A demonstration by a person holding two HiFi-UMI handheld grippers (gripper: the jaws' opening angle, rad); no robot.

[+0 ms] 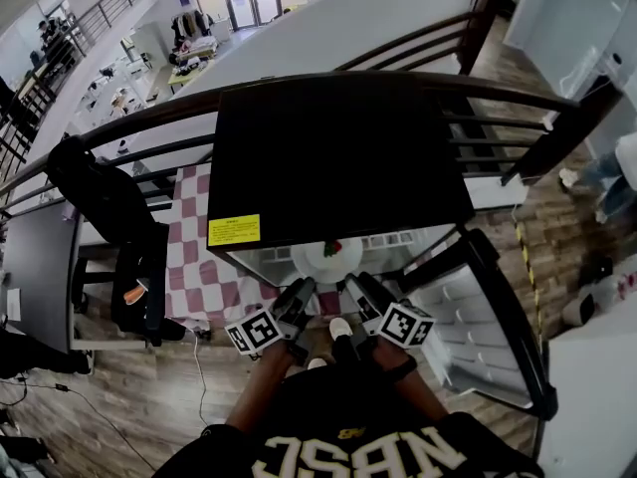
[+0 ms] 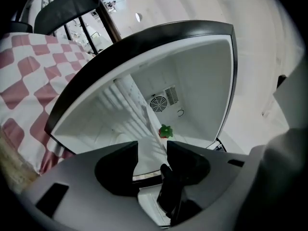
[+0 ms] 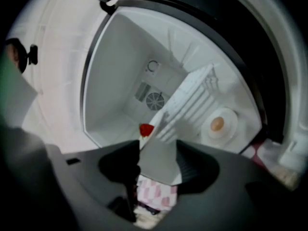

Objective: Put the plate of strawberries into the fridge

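Note:
The white plate (image 1: 328, 259) with strawberries (image 1: 332, 248) rests on a shelf inside the open black fridge (image 1: 338, 157). Both grippers reach in from below. In the head view my left gripper (image 1: 304, 285) is at the plate's near left rim and my right gripper (image 1: 350, 283) at its near right rim. In the left gripper view the plate's rim (image 2: 150, 159) lies in the gap of the open left gripper (image 2: 152, 147), with a strawberry (image 2: 165, 131) beyond. In the right gripper view the plate's edge (image 3: 159, 166) sits between the spread jaws of the right gripper (image 3: 158, 150), a strawberry (image 3: 146, 129) just past it.
The fridge door (image 1: 483, 317) hangs open to the right. A small white dish with a round brownish item (image 3: 217, 124) sits elsewhere in the fridge. A pink-checked cloth (image 1: 194, 252) lies left of the fridge. A dark railing (image 1: 149, 118) runs behind, and a black jacket (image 1: 105, 202) hangs at the left.

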